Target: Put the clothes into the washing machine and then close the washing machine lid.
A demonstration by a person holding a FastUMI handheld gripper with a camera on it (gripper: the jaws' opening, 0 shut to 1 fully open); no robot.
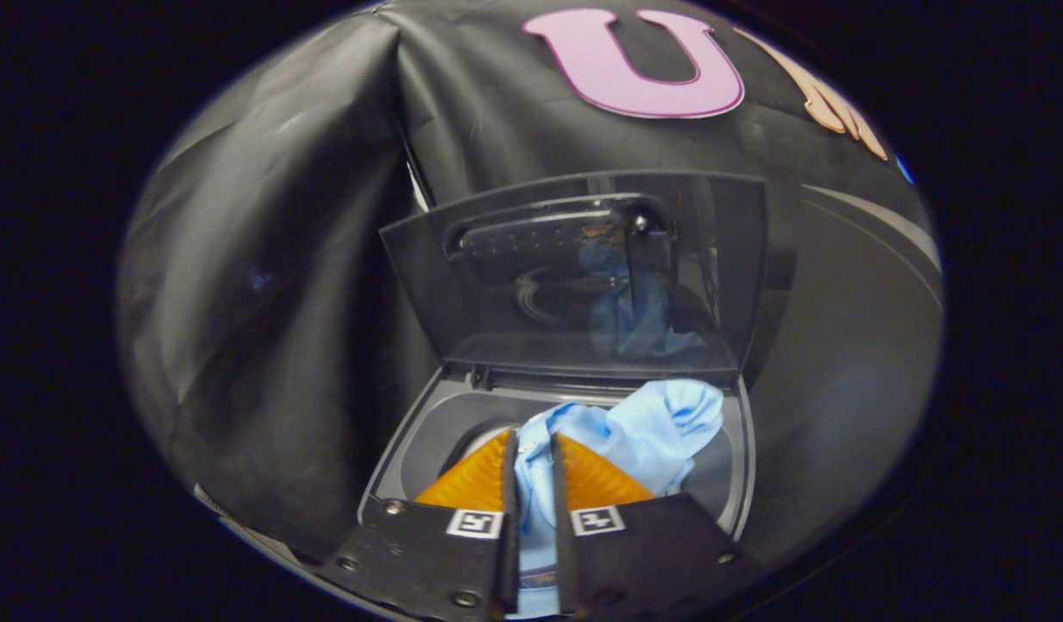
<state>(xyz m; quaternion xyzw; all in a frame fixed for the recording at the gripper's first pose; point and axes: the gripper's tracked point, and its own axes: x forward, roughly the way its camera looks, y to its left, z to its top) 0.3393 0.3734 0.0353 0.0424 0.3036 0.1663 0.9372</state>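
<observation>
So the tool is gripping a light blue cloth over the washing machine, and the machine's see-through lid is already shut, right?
Not quite: the transparent dark lid stands open, propped upright behind the washing machine's opening. The gripper view shows it. The tool does grip the light blue cloth above that opening.

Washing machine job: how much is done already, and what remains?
Done: the lid stands open. In hand: the gripper is shut on the blue garment, held over the washing machine opening. Left: drop the garment inside, then close the lid.
</observation>
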